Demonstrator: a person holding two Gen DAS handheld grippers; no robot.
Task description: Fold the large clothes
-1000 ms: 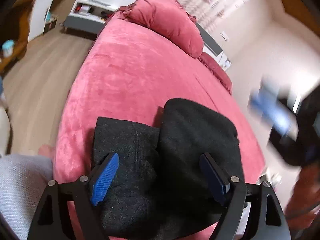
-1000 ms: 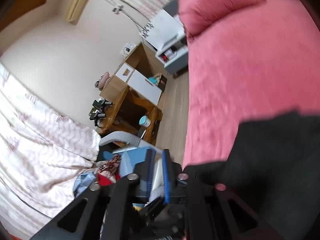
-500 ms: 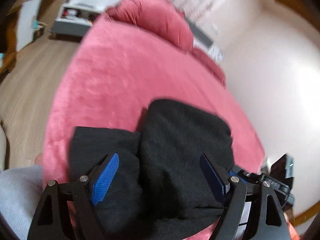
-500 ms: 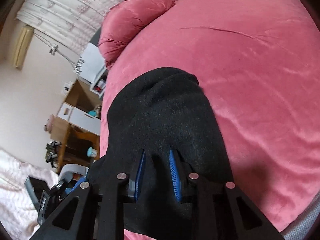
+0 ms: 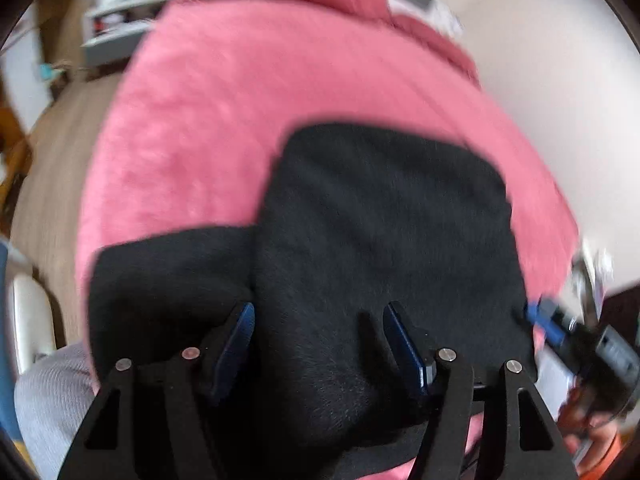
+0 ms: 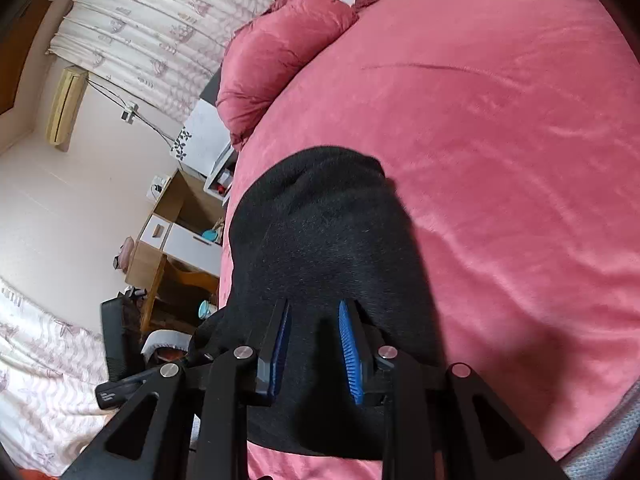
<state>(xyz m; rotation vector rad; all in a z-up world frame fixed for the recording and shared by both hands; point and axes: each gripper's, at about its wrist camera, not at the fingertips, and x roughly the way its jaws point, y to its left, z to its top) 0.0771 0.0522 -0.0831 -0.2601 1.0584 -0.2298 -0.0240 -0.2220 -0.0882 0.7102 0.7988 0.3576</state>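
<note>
Garment: I am seeing the black garment (image 5: 380, 240) lying folded on the pink bed (image 5: 208, 120), filling the lower centre of both views.
Left gripper (image 5: 318, 344): I am holding it part open over the cloth, gripping nothing.
Right gripper (image 6: 314, 344): jaws standing apart above the garment (image 6: 328, 240).
Edges: the fold's far edge is sitting mid-frame.
Room: bare bed (image 6: 500, 140) is stretching toward the pillow (image 6: 280, 52), upper centre.

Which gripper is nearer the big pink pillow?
Cannot tell. Left gripper and right gripper both sit over the black garment, far from the pillow.
</note>
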